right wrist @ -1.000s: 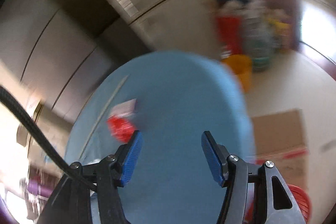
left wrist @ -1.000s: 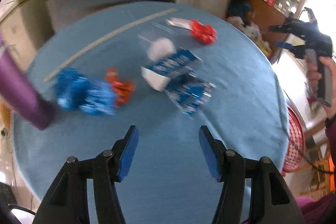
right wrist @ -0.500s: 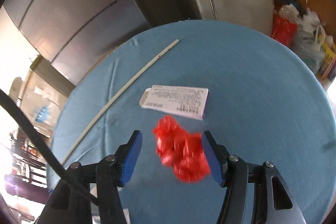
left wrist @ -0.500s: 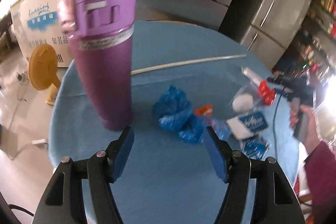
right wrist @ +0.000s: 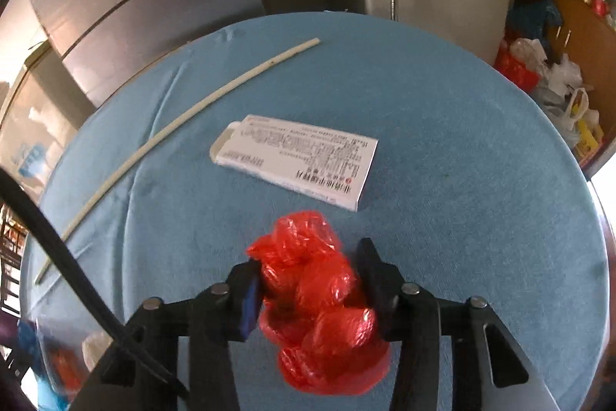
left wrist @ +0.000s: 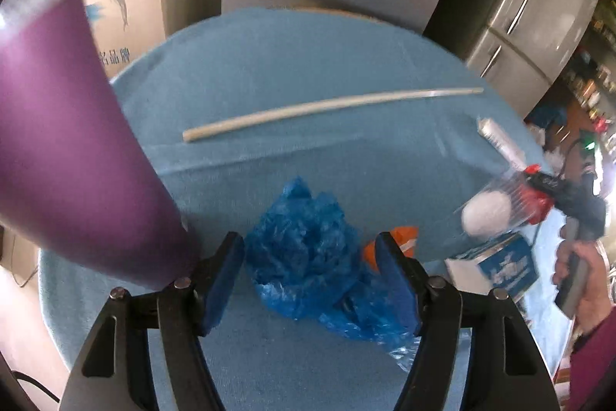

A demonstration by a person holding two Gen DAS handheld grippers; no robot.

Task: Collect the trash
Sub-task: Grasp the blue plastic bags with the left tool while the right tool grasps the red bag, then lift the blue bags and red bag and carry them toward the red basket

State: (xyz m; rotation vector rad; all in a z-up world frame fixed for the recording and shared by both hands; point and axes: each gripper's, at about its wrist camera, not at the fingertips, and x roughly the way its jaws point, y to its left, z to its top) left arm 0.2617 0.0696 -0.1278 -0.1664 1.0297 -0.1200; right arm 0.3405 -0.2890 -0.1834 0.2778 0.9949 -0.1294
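A crumpled blue plastic bag (left wrist: 304, 257) lies on the blue tablecloth (left wrist: 308, 64), between the fingers of my left gripper (left wrist: 308, 245). That gripper is open; its left pad stands clear of the bag and its right finger overlaps the bag's edge. My right gripper (right wrist: 308, 257) has a crumpled red plastic bag (right wrist: 315, 295) between its jaws, which are closing, both pads against the plastic. In the left wrist view the right gripper (left wrist: 539, 195) is at the far right, held by a hand (left wrist: 581, 280).
A tall purple bottle (left wrist: 69, 141) stands close on the left. A long white stick (left wrist: 327, 106) lies across the far side. An orange wrapper (left wrist: 408, 237), a clear cup holding a white ball (left wrist: 489, 214), a blue-and-white carton (left wrist: 500, 264) and a flat white box (right wrist: 296, 160) also lie here.
My left gripper has swung over to the blue bag, and the purple bottle now fills the left edge. My right gripper came down over the red bag and its jaws narrowed onto it.
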